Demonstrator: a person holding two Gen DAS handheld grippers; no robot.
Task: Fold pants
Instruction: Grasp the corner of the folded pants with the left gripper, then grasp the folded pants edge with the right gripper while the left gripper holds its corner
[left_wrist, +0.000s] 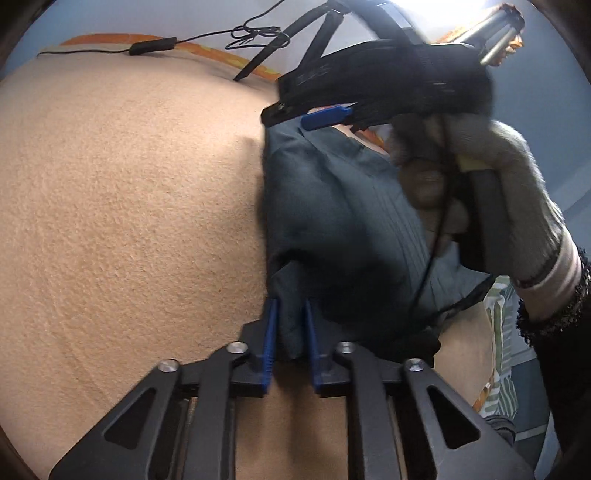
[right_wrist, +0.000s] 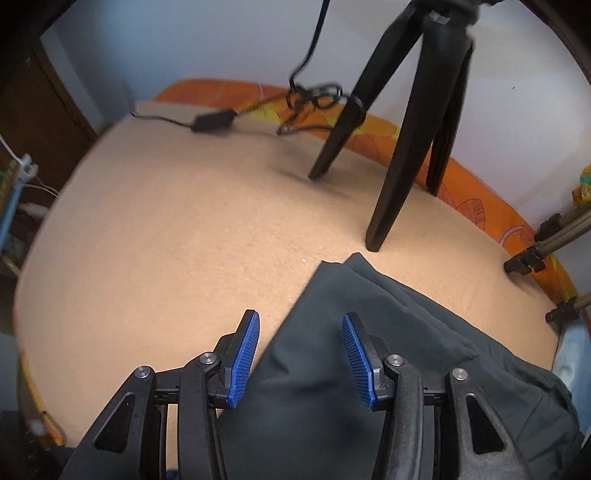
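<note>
- My left gripper (left_wrist: 291, 332) is clenched on a bunched edge of the pants (left_wrist: 332, 221); the dark cloth sits pinched between its two blue pads.
- My right gripper (right_wrist: 301, 354) is released: in its own view the pads stand well apart, with cloth lying under and between them but nothing gripped.
- In the left view, the right gripper (left_wrist: 325, 118) sits at the far edge of the pants, with the gloved hand (left_wrist: 498, 192) on its handle. That view is blurred, so I read its state from the right view only.
- The pants (right_wrist: 369, 350) lie on the tan blanket (right_wrist: 166, 240), toward its right side, one corner pointing at the nearest tripod leg (right_wrist: 399, 166) and stopping just short of it.
- Progress, as I judge it: the cloth shows doubled layers and creases, so some fold seems to be in place, but the bundle is loose and wrinkled, not flat or squared.
- Left to do, by my guess: finish laying down the held edge, smooth it, and possibly fold once more. I cannot tell how many folds exist.
- A cable and adapter (right_wrist: 212, 120) lie at the far edge, well apart from the pants.
</note>
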